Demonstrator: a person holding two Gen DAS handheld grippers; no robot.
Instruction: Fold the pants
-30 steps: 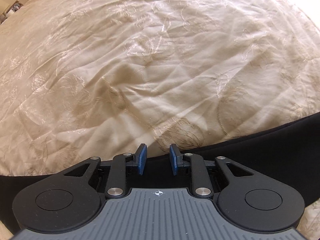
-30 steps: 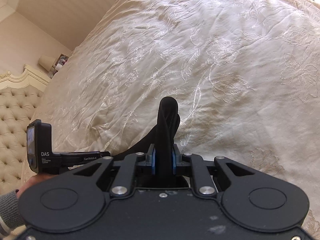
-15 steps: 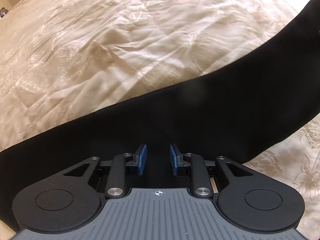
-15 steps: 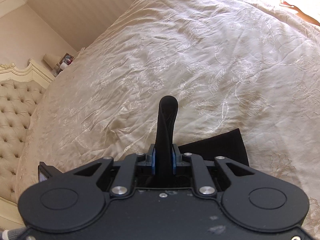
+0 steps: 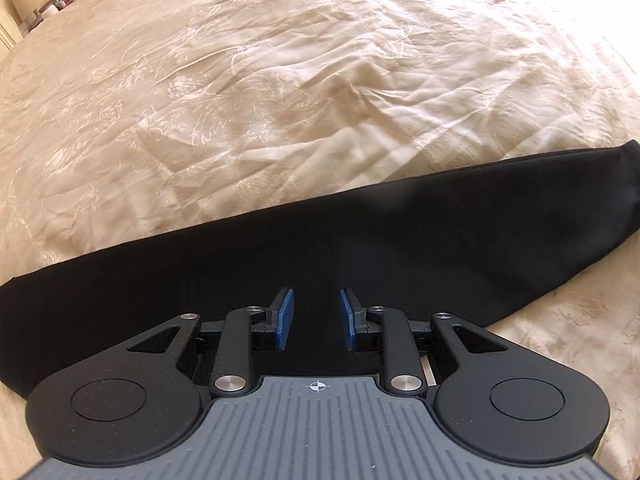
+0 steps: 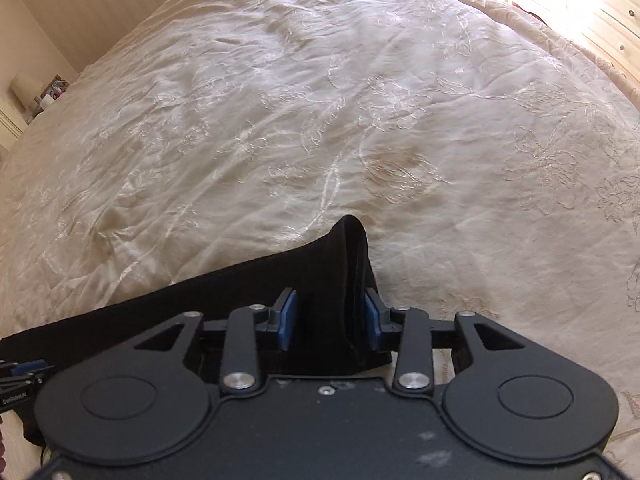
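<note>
The black pants (image 5: pixel 440 240) lie as a long folded band across the cream bedspread (image 5: pixel 280 80). My left gripper (image 5: pixel 316 312) hovers over the band's near edge, its blue pads apart with nothing between them. In the right wrist view one end of the pants (image 6: pixel 200 312) rises into a loose upright fold (image 6: pixel 352 248). That fold stands between the jaws of my right gripper (image 6: pixel 330 316), which are opening. The left pad stands clear of the cloth. Part of the left gripper (image 6: pixel 20 376) shows at the lower left edge.
The embroidered bedspread (image 6: pixel 360 100) stretches far ahead and to both sides. A lamp and small items (image 5: pixel 24 0) stand on a nightstand at the far left. A pale dresser (image 6: pixel 600 12) stands beyond the bed's right edge.
The right jaws have spread and let go of the pinched fold, which has widened and sunk lower. The left gripper has slid along the pants, whose far end is now in its view.
</note>
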